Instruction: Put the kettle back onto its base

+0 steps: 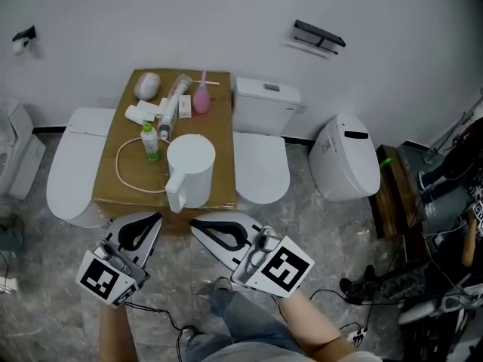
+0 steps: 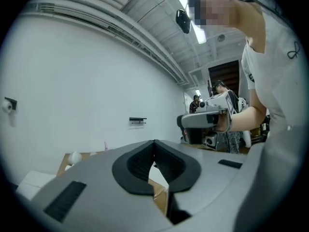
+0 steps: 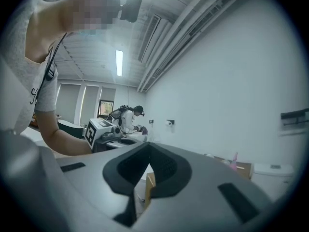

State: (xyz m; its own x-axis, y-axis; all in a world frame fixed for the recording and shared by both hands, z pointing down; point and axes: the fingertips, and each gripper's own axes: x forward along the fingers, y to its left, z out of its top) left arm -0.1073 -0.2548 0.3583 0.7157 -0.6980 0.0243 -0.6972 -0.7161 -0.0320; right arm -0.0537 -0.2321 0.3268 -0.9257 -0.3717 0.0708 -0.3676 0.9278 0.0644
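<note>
A white kettle [image 1: 189, 170] stands upright near the front edge of a brown cardboard box top [image 1: 219, 127], its handle toward me. A white cord [image 1: 123, 170] loops from under it; no separate base shows. My left gripper [image 1: 158, 218] hovers just in front of the box, left of the kettle's handle, jaws shut and empty. My right gripper [image 1: 194, 224] hangs below and right of the kettle, also shut on nothing. In the left gripper view the left gripper [image 2: 154, 143] has its pads together; the right gripper [image 3: 147, 146] shows the same in its own view.
On the box lie a green bottle [image 1: 151, 141], a pink bottle [image 1: 201, 99], tubes and a pale round object [image 1: 147, 85]. White toilets flank it: a lid at left [image 1: 74, 161], a tank toilet [image 1: 261, 164], another at right [image 1: 346, 157]. Cables and gear [image 1: 430, 277] crowd the floor right.
</note>
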